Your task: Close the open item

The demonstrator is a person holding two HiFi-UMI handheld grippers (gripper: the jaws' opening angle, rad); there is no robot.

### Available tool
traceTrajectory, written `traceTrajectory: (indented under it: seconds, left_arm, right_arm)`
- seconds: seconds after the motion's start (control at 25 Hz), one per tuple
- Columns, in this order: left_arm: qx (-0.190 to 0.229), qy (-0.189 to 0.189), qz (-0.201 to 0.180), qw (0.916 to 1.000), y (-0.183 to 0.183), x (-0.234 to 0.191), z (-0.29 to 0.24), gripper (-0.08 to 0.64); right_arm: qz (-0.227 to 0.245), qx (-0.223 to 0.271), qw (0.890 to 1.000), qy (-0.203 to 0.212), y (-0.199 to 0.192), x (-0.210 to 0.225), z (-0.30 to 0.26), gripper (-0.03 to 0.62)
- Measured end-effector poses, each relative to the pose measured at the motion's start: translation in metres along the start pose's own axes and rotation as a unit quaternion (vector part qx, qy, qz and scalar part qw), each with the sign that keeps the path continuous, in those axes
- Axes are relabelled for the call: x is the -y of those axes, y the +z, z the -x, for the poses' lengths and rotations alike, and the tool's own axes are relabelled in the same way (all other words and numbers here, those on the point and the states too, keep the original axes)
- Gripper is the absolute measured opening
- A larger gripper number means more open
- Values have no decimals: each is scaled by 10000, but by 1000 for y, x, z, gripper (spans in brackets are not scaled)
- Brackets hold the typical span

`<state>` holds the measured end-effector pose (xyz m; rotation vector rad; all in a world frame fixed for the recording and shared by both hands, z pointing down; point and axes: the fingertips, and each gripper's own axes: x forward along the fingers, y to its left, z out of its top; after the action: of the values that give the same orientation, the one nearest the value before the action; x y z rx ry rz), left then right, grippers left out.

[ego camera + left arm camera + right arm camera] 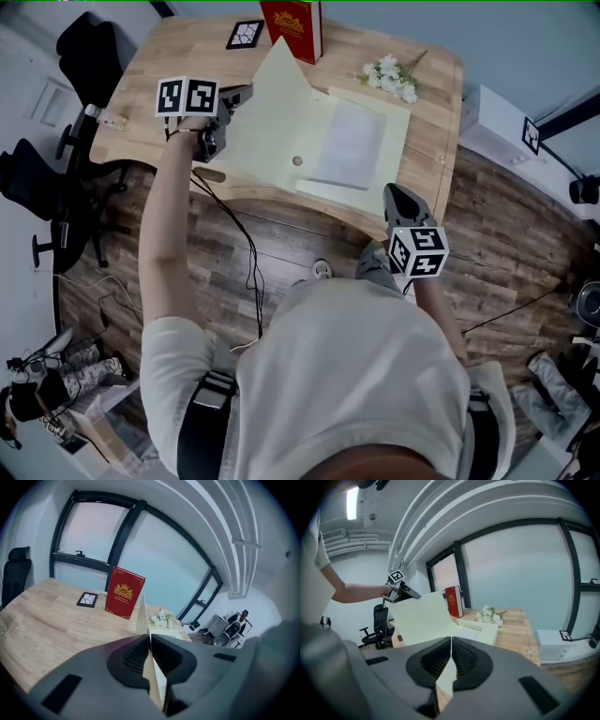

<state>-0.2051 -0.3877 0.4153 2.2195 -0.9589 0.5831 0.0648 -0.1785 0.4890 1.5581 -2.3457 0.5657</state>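
Observation:
A pale yellow folder (375, 112) lies open on the wooden table (159, 66), a white sheet (349, 145) on its right half. Its left cover (272, 112) stands lifted and tilted. My left gripper (234, 98) is shut on that cover's left edge; in the left gripper view the cover (143, 616) runs edge-on between the closed jaws of the left gripper (150, 653). My right gripper (394, 192) sits at the folder's near right corner, by the table's front edge. In the right gripper view the right gripper (451, 653) is closed with pale folder material between the jaws, and the raised cover (422, 616) shows beyond.
A red book (293, 28) stands upright at the table's far edge, beside a black-framed tile (246, 34). White flowers (392, 77) lie at the far right. A black office chair (84, 47) stands left of the table. A cable (246, 253) hangs off the front edge.

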Motion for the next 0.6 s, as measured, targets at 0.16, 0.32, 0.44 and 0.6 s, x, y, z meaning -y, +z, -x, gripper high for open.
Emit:
traceTrajectory:
  seconds: [0.16,0.32,0.44,0.6]
  left_arm:
    - [-39,-103,22,9999,1,15,-3,37]
    - [-30,-262,65,9996,3,31,-5,37]
    - [-47,-274,28,9996,3,42,-7,37]
    - [-37,-416,1,9991,4,59,-14,37]
  right_arm:
    - [-10,8,10000,-30,-1,1,4,20]
    - [-28,15,10000,-74,-4,2,9,20]
    - [-38,27,9999,-110,-5,3,12,20]
    - [-42,44,9999,-131,-6,4,15,20]
